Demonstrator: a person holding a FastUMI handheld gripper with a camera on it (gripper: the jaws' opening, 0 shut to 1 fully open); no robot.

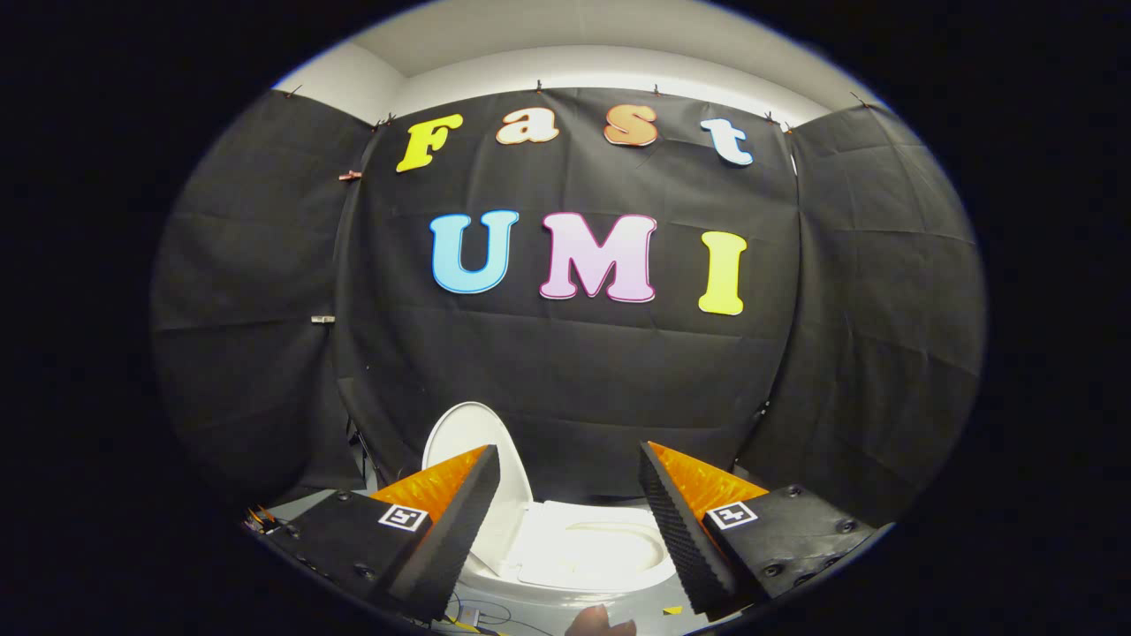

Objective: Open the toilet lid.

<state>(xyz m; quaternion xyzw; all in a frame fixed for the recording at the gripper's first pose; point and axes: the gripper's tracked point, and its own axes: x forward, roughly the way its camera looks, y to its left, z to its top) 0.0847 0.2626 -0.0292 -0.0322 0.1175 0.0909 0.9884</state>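
Toilet, lid raised — gripper parted above it.

White toilet lid [473, 442] stands upright, behind the left finger; seat [610, 548] and bowl lie between and below the two fingers. Gripper [570, 459] spread wide, holding nothing — clear of the lid. Cables [477, 614] on the grey floor [539, 618] near the toilet's base; black cloth wall [574, 371] beyond.

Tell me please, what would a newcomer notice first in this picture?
First, the white oval toilet lid, raised upright and partly behind one finger. Next, the white toilet seat lying flat, seen in the gap between the fingers. The gripper is open and holds nothing; black cloth wall hangs beyond.
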